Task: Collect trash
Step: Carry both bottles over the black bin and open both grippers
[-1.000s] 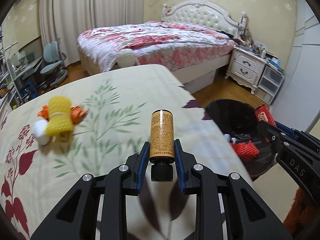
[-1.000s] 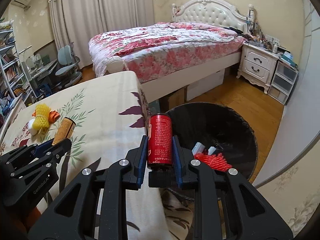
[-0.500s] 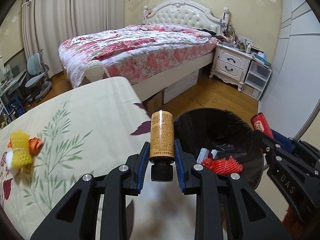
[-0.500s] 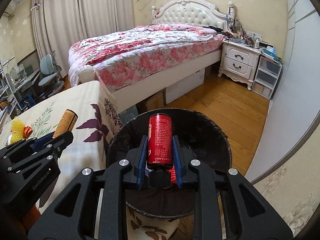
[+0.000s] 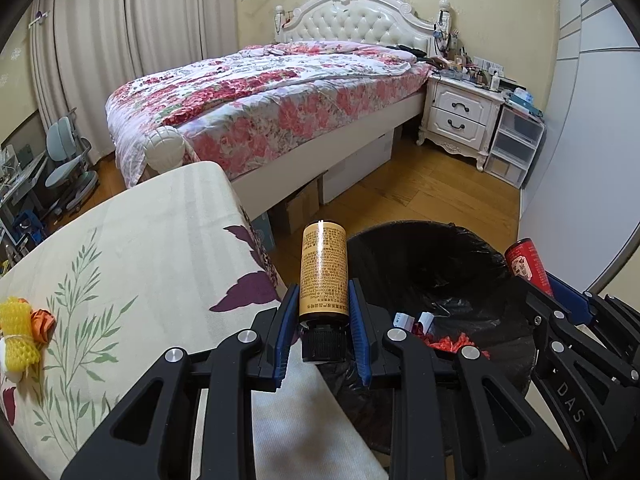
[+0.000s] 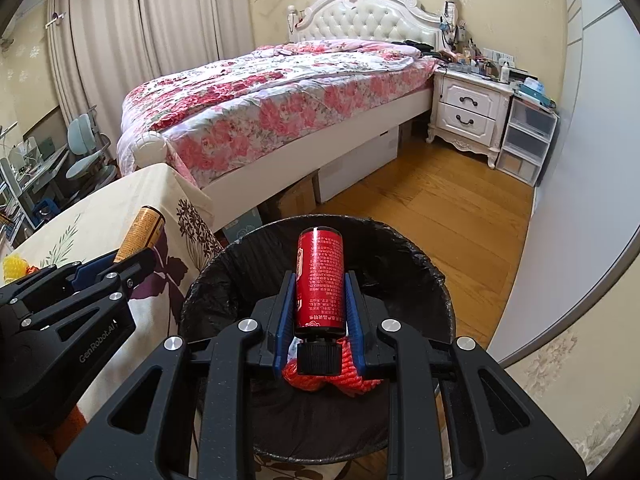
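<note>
My left gripper (image 5: 323, 308) is shut on a yellow bottle (image 5: 323, 270) with a black cap, held over the table's right edge beside the black-lined trash bin (image 5: 424, 252). My right gripper (image 6: 320, 304) is shut on a red bottle (image 6: 320, 280) with a black cap, held directly above the bin (image 6: 400, 240). Red foam net (image 6: 352, 376) and white scraps (image 5: 404, 320) lie inside the bin. A yellow foam net (image 5: 16, 332) and an orange paper flower (image 5: 42, 320) lie on the table at far left. The red bottle also shows in the left wrist view (image 5: 524, 262), the yellow bottle in the right wrist view (image 6: 140, 234).
The table has a cream leaf-print cloth (image 5: 152, 248). A bed with a floral quilt (image 5: 260, 96) stands behind, with boxes (image 5: 356, 168) under it. A white nightstand (image 5: 460, 116) and plastic drawers (image 5: 516, 144) are at right. Wooden floor (image 5: 432, 196) surrounds the bin.
Both grippers have moved right, away from the table, with their bottles. The red bottle is now further over the bin; the yellow bottle has reached the table's right edge.
</note>
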`<state>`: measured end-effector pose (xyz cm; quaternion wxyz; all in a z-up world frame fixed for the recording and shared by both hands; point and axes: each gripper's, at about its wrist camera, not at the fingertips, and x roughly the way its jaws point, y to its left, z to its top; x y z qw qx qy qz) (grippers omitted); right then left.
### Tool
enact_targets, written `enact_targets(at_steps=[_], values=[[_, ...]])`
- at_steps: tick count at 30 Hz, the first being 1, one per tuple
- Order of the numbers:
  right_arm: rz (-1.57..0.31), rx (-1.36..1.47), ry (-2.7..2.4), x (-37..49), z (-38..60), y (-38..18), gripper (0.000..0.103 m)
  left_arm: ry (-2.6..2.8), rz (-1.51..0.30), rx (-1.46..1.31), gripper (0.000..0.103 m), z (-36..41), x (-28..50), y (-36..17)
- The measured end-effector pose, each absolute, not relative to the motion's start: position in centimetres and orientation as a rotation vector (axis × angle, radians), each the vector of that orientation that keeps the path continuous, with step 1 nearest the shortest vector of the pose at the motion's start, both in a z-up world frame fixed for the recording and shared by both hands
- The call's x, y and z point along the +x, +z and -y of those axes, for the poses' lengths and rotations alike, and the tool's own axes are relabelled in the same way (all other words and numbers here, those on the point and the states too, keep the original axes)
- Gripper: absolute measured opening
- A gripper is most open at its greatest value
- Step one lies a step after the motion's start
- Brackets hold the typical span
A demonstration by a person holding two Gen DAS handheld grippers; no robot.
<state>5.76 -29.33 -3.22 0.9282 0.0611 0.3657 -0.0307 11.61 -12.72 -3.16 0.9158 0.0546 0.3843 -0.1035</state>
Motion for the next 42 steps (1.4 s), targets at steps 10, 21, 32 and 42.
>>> enact_targets(at_steps=[10, 21, 32, 42], values=[[-0.754, 0.134, -0.085, 6.4, 30.2, -3.9, 0.024, -0.225, -0.821, 0.129, 0.028, 14.2, 12.8, -3.7], [-0.729, 0.116, -0.137, 6.1, 30.2, -3.3, 0.052, -0.176, -0.8, 0.108, 0.077, 13.2, 12.5, -3.0], [-0.707, 0.107, -0.167, 5.5, 29.4, -2.3, 0.086, -0.097, -0.785, 0.103, 0.083, 9.9, 11.2, -1.9], [-0.705, 0.152, -0.098, 5.1, 26.0, -1.6, 0.094, -0.004, -0.762, 0.066, 0.083, 4.3, 8.9, -0.7]])
